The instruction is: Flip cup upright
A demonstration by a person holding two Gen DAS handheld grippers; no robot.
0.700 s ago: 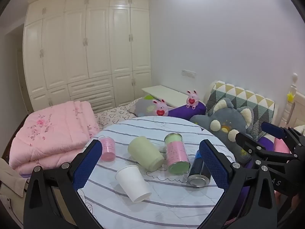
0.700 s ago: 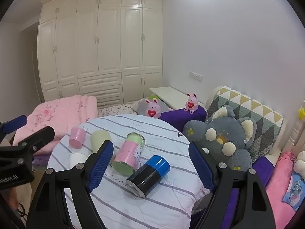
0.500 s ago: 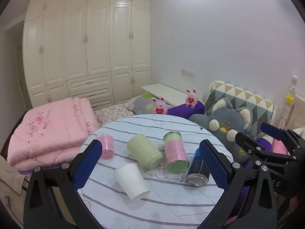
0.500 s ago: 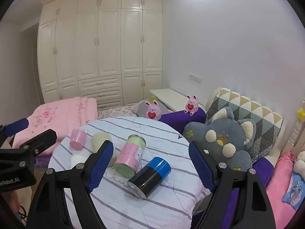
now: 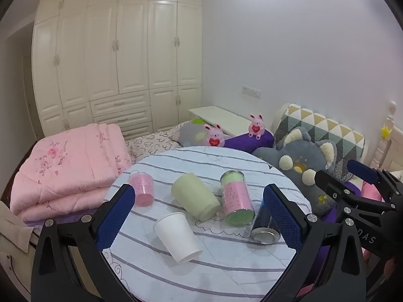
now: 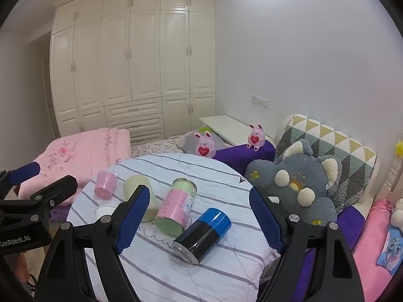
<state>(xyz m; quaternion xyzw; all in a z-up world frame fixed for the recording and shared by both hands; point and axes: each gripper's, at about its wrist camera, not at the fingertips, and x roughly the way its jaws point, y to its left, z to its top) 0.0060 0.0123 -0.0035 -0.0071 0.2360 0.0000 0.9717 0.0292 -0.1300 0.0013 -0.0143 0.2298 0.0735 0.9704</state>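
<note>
On the round striped table (image 5: 201,271) several containers lie on their sides: a white paper cup (image 5: 177,236), a pale yellow-green cup (image 5: 195,196), a pink and green can (image 5: 236,201) and a black and blue can (image 5: 264,229). A pink cup (image 5: 142,188) stands mouth down. My left gripper (image 5: 199,216) is open and empty, above the table's near side. My right gripper (image 6: 199,216) is open and empty, over the black and blue can (image 6: 202,235). The right wrist view also shows the pink and green can (image 6: 177,206), the pink cup (image 6: 105,185) and the white cup (image 6: 104,211), partly hidden.
A folded pink quilt (image 5: 65,166) lies left of the table. A grey plush toy (image 6: 299,183), a triangle-patterned cushion (image 6: 337,151), a purple bolster (image 6: 244,154) and two pink bunny toys (image 6: 204,147) lie behind and right. White wardrobes (image 5: 118,58) fill the far wall.
Both grippers have lifted and pulled back slightly; the table and containers sit a little lower and more centred in view. Nothing on the table has moved. Both grippers stay open.
</note>
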